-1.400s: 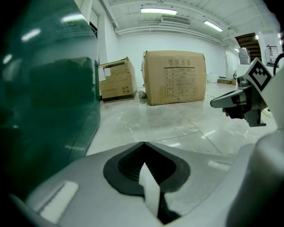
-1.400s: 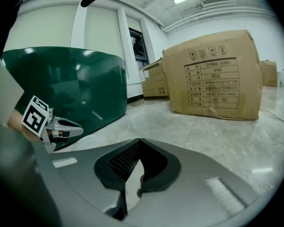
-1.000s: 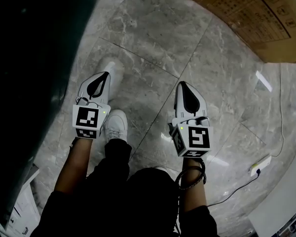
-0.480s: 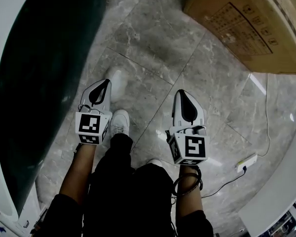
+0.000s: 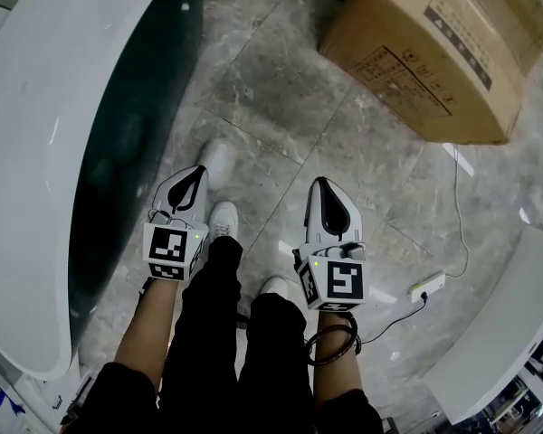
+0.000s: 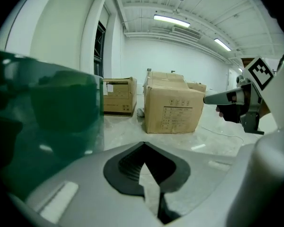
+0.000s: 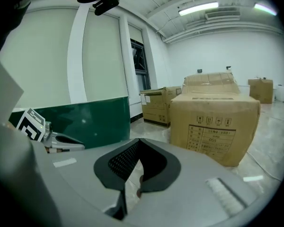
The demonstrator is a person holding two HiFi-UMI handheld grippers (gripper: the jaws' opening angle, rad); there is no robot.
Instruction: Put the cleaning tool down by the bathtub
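No cleaning tool shows in any view. The bathtub point(image 5: 45, 152) fills the left of the head view, with a white rim and a dark green side point(image 6: 42, 122). My left gripper point(image 5: 195, 172) hangs over the grey stone floor just right of the tub's side. Its jaws point(image 6: 143, 145) meet at the tips with nothing between them. My right gripper point(image 5: 319, 183) is level with it, farther right, also shut and empty point(image 7: 139, 141). Each gripper appears in the other's view, the right gripper point(image 6: 227, 98) and the left gripper point(image 7: 61, 141).
A large cardboard box point(image 5: 434, 52) stands on the floor ahead to the right, with more boxes point(image 6: 118, 96) behind it. A white power strip point(image 5: 428, 286) and its cable lie right of my right gripper. The person's white shoes point(image 5: 219, 220) are below the grippers. A white ledge point(image 5: 516, 333) borders the lower right.
The head view has shifted: the tub's white rim has come into sight at the left and the whole box at the upper right. Both grippers stay shut and side by side.
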